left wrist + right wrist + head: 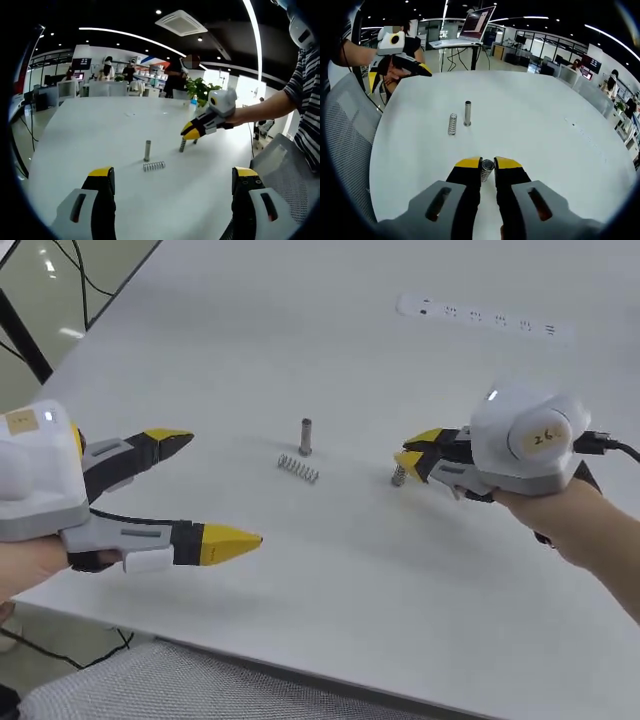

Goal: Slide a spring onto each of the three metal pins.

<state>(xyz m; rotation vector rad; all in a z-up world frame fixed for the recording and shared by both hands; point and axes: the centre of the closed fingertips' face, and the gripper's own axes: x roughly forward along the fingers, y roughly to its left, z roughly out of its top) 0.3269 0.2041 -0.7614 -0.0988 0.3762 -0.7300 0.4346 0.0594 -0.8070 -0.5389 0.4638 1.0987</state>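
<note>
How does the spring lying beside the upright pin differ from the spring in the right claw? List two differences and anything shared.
The loose spring lies flat on the table; the held spring stands roughly upright. The loose spring is untouched beside the pin; the held spring is pinched in the shut right claw. Both are small metal coils, neither on that pin.

We note the left gripper (222,487) at lower left of the head view, jaws spread wide. The right gripper (405,455), centre right, has its jaws pinched on a spring (486,170).
</note>
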